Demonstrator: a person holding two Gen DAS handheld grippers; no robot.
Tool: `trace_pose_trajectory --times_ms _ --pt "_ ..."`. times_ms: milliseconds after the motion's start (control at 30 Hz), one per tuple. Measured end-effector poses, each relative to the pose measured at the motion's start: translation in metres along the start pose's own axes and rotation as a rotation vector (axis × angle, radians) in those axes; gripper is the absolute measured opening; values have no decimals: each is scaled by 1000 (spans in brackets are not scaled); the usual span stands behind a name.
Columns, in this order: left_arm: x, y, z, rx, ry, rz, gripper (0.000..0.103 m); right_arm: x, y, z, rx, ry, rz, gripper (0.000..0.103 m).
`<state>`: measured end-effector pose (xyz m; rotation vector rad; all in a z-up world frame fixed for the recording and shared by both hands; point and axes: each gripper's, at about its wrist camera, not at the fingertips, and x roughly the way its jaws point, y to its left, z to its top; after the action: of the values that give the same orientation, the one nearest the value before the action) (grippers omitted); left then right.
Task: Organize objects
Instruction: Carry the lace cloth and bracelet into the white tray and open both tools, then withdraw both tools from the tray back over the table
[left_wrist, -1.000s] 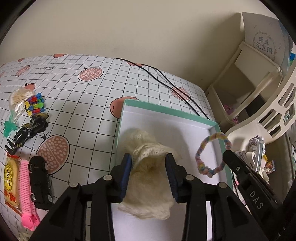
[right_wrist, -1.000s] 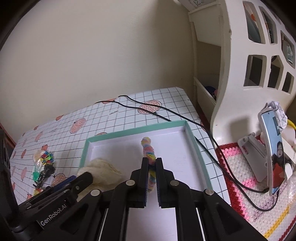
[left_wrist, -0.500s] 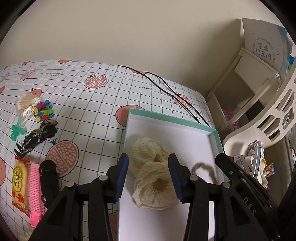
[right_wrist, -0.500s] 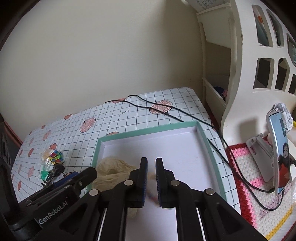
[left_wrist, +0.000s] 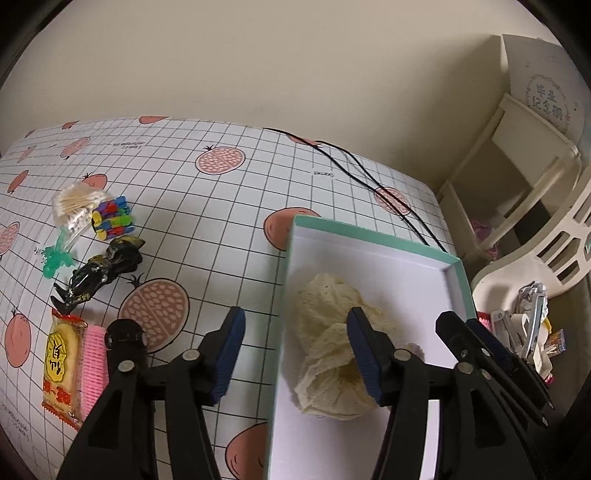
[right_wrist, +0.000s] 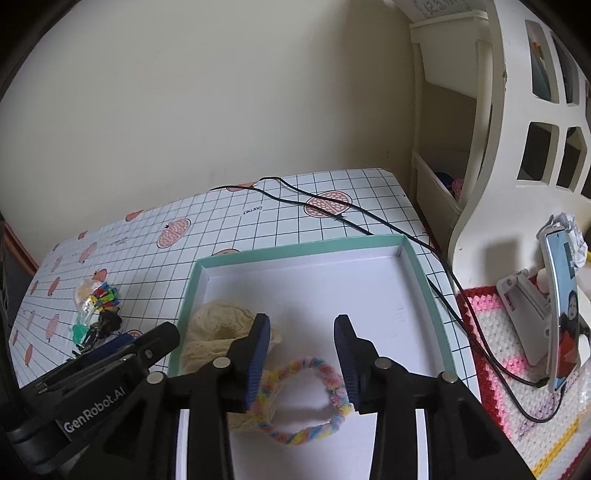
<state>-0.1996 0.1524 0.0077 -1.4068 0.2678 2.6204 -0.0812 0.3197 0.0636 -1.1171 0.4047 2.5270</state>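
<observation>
Toys (left_wrist: 92, 284) lie well left of the box (left_wrist: 373, 236) — nearest my left gripper (left_wrist: 295, 350), spread wide; my right gripper (right_wrist: 301, 354) gapes over the bracelet (right_wrist: 306, 402).

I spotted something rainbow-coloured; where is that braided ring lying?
The braided ring lies flat inside the teal-rimmed box, between the open right gripper fingers, beside the cream lace cloth.

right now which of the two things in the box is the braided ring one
The pastel braided loop, lying flat in the teal-edged box between the open right gripper fingers. The other is a crumpled cream lace cloth at the box's left side.
</observation>
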Motion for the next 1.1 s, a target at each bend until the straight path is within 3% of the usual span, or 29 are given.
trace_pose_trajectory --times_ms 200,333,667,733,1100 --pt "0 7 1 -15 -13 39 68 2 3 -1 -16 2 0 58" --pt "-1 16 3 -38 -26 67 83 3 -1 -1 -1 2 5 71" --pt "-5 27 5 -66 -57 130 94 6 0 -2 -4 3 2 101" --pt "-8 31 7 -74 -76 142 99 6 1 -2 -7 1 -1 103" --pt "-23 58 18 -119 -86 168 100 18 25 -7 -92 37 -23 103"
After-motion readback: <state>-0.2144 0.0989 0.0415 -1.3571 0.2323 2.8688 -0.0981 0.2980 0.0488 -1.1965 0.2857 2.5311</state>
